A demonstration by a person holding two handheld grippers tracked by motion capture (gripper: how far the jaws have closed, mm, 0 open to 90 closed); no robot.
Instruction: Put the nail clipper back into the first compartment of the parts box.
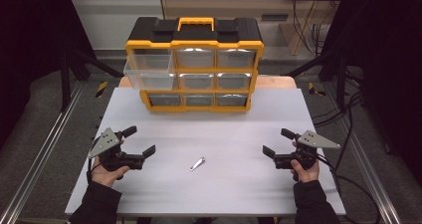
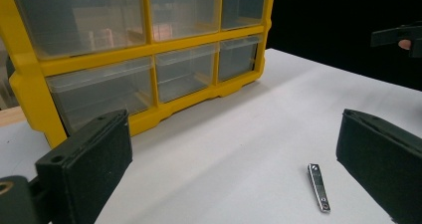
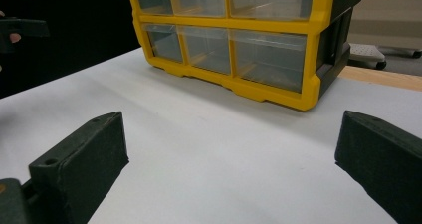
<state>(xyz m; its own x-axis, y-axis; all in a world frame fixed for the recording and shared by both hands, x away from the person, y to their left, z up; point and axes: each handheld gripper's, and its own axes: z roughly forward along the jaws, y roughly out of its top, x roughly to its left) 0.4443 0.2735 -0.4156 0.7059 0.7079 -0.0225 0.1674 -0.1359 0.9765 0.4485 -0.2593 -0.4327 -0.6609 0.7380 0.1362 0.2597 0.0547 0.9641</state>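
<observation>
— Steel clipper (image 1: 197,164) lies flat on the table (image 1: 239,184) between your hands; why nothing gripped?

— I hold my left gripper (image 1: 139,141) and right gripper (image 1: 278,142) wide apart, empty, flanking it.

— And beyond?

— Organizer (image 1: 195,64) stands at the back, its top-left drawer (image 1: 148,70) pulled out, probably to receive it.

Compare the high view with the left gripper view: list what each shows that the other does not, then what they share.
High view alone: the organizer's black top with its yellow handle, the top-left drawer pulled out, both forearms in dark sleeves, and the floor and cables around the table.

Left gripper view alone: a close look between the left tongs, both jaws spread wide.

Both: the yellow drawer organizer, the white table, the small metal nail clipper lying flat between the hands, and the right tongs, open.
</observation>
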